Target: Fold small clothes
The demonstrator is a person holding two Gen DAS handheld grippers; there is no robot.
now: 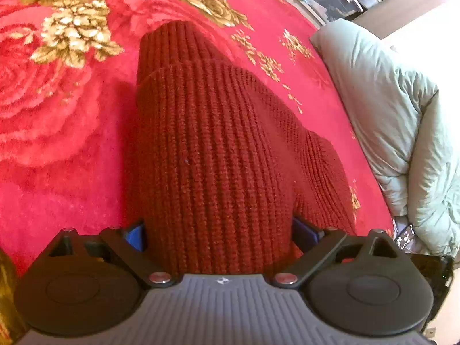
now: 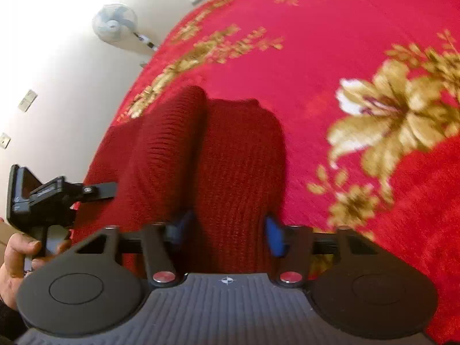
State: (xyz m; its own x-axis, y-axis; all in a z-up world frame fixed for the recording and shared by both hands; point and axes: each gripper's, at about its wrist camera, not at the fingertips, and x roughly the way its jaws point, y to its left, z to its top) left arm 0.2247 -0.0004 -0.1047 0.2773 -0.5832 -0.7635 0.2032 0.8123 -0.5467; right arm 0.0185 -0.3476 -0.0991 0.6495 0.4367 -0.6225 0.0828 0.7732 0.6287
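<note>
The dark red knit garment (image 1: 212, 149) lies bunched on the red floral blanket (image 1: 57, 132). The left gripper (image 1: 218, 233) gapes wide around it; the right gripper (image 2: 227, 230) straddles a ridge half-open, pads seemingly not pressing. Likely mid-fold; next, pinch an edge and carry it over.

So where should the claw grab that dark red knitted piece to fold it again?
Probably the near edge of the dark red knit, coming in low from this side. It lies flat and lengthwise on the red floral blanket, its near end already between the left claw's open jaws.
</note>
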